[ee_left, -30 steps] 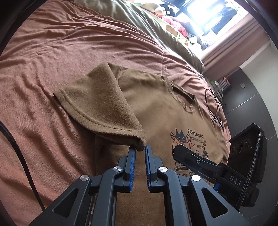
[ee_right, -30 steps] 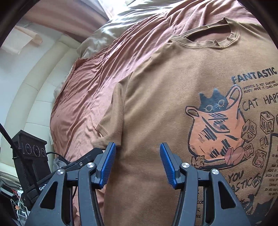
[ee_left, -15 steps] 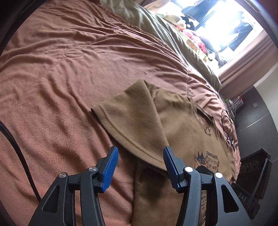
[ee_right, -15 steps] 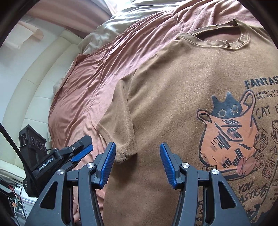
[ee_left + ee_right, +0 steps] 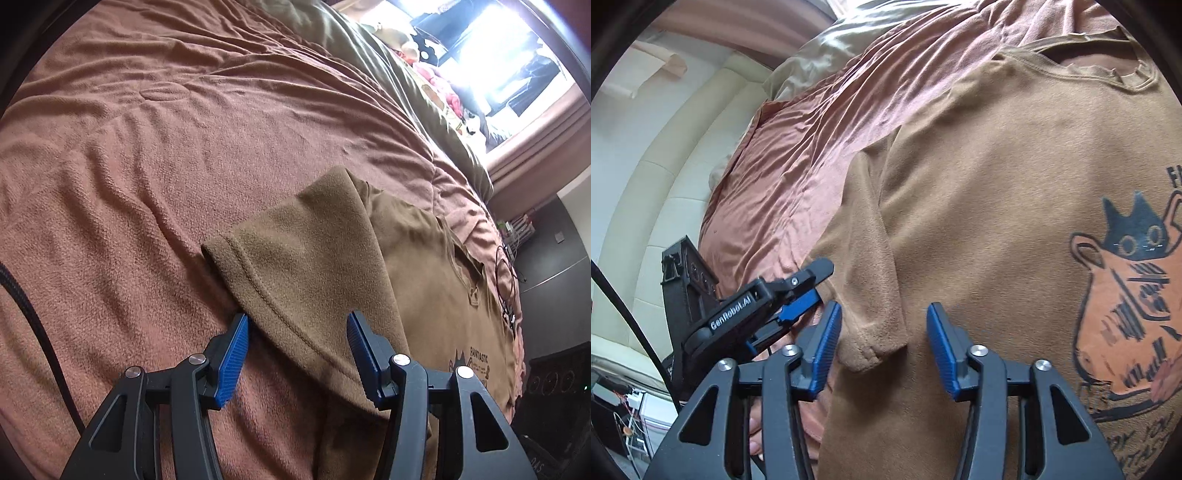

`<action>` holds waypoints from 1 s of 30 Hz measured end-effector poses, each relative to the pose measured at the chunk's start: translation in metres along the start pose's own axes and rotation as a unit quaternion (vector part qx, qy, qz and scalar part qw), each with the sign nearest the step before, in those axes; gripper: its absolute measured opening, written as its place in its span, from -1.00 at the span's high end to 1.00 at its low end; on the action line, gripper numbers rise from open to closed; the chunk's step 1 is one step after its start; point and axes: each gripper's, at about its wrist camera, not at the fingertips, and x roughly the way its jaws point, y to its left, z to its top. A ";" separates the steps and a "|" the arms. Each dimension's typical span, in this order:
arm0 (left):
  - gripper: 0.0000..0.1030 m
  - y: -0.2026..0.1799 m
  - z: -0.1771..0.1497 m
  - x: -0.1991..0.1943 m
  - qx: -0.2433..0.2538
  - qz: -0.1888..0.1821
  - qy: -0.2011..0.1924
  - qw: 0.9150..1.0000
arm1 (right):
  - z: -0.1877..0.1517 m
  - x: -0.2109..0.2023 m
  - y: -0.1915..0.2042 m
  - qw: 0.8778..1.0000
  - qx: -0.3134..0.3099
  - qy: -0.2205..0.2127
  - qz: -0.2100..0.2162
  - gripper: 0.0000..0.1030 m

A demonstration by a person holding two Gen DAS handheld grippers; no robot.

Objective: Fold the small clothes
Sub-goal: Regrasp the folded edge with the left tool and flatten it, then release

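Note:
A small brown T-shirt (image 5: 424, 273) with a cat print lies face up on a rust-brown bedspread (image 5: 184, 129). Its sleeve (image 5: 310, 258) is folded inward over the body. My left gripper (image 5: 295, 347) is open and empty, its blue pads either side of the sleeve hem. In the right wrist view the shirt (image 5: 997, 221) fills the frame, the folded sleeve (image 5: 871, 280) ends between the pads of my right gripper (image 5: 882, 347), which is open and empty. The left gripper (image 5: 798, 291) shows there at the left, beside the sleeve.
An olive blanket (image 5: 388, 74) and soft toys lie at the far side of the bed under a bright window. A black cable (image 5: 506, 280) lies on the bedspread beyond the shirt's collar. A cream padded headboard (image 5: 665, 166) curves along the left in the right wrist view.
My left gripper let go of the sleeve corner, opened and drew back. The sleeve now lies folded on the shirt. My right gripper shifted toward the sleeve, staying open.

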 end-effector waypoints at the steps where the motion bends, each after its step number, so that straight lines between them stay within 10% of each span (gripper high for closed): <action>1: -0.05 0.003 0.003 0.000 -0.008 -0.005 -0.003 1.000 | 0.000 0.005 -0.001 1.000 0.002 0.005 -0.004 0.36; 6: 0.88 0.017 0.016 0.001 -0.039 -0.001 -0.001 0.999 | 0.001 0.009 -0.010 1.000 0.019 0.014 -0.005 0.72; 11: 0.90 -0.004 0.019 -0.022 -0.005 -0.025 -0.029 0.999 | 0.003 -0.010 -0.010 1.000 0.020 0.003 -0.004 0.69; 16: 0.91 -0.037 0.026 -0.036 0.025 -0.049 -0.039 0.998 | 0.003 -0.039 -0.015 0.999 0.026 -0.028 0.002 -0.17; 30: 0.91 -0.126 0.028 -0.023 0.101 -0.073 -0.026 0.992 | -0.005 -0.089 -0.052 0.995 0.064 -0.073 0.007 -0.18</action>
